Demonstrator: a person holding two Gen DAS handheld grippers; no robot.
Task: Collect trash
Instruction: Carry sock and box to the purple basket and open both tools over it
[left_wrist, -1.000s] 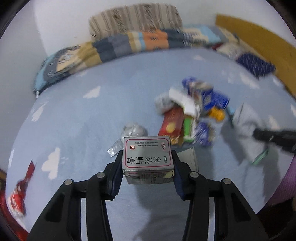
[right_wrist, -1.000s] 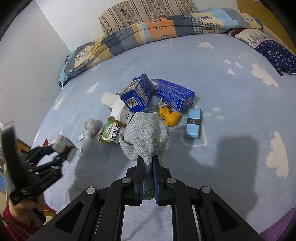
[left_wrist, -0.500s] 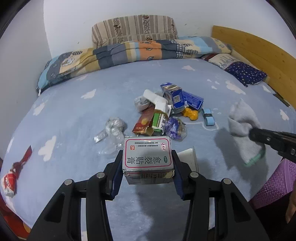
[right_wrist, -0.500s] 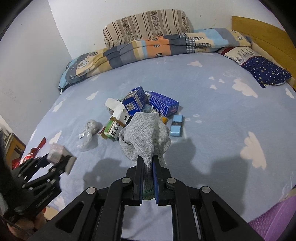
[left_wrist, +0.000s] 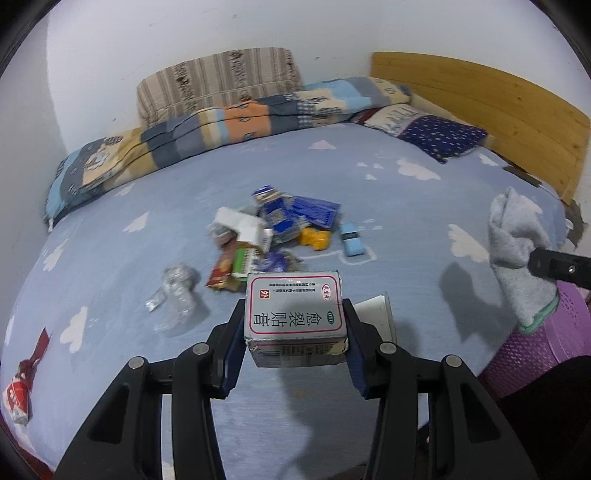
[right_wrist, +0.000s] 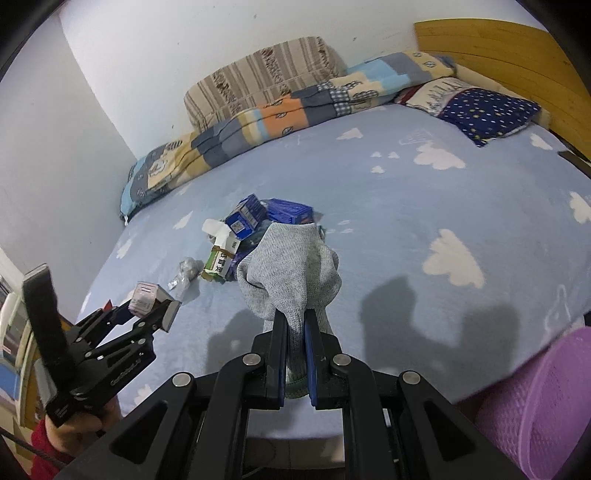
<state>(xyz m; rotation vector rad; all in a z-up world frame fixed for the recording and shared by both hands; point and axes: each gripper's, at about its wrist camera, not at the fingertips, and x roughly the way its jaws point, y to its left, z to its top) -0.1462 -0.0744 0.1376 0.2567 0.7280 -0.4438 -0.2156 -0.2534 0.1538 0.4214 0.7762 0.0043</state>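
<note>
The left tool (left_wrist: 295, 332) pinches a light, crushable grey cardboard box (left_wrist: 294, 317) by its sides, while the right tool (right_wrist: 295, 332) clamps a limp grey knitted sock (right_wrist: 291, 273) at its cuff, purple mesh basket (right_wrist: 546, 398) at four o'clock.

Two grippers are in view, the left gripper (left_wrist: 295, 332) and the right gripper (right_wrist: 295, 332), carrying one grey medicine box (left_wrist: 294, 308) and one grey sock (right_wrist: 291, 266). The bed (left_wrist: 369, 177) holds two blue cartons (right_wrist: 246, 216), one small light-blue box (left_wrist: 351, 233), one yellow object (left_wrist: 314, 237) and one crumpled clear wrapper (left_wrist: 177, 291). There is one purple basket (right_wrist: 546, 398), one striped pillow (left_wrist: 218, 83), one star-patterned pillow (left_wrist: 439, 134) and one folded quilt (left_wrist: 207, 133).
</note>
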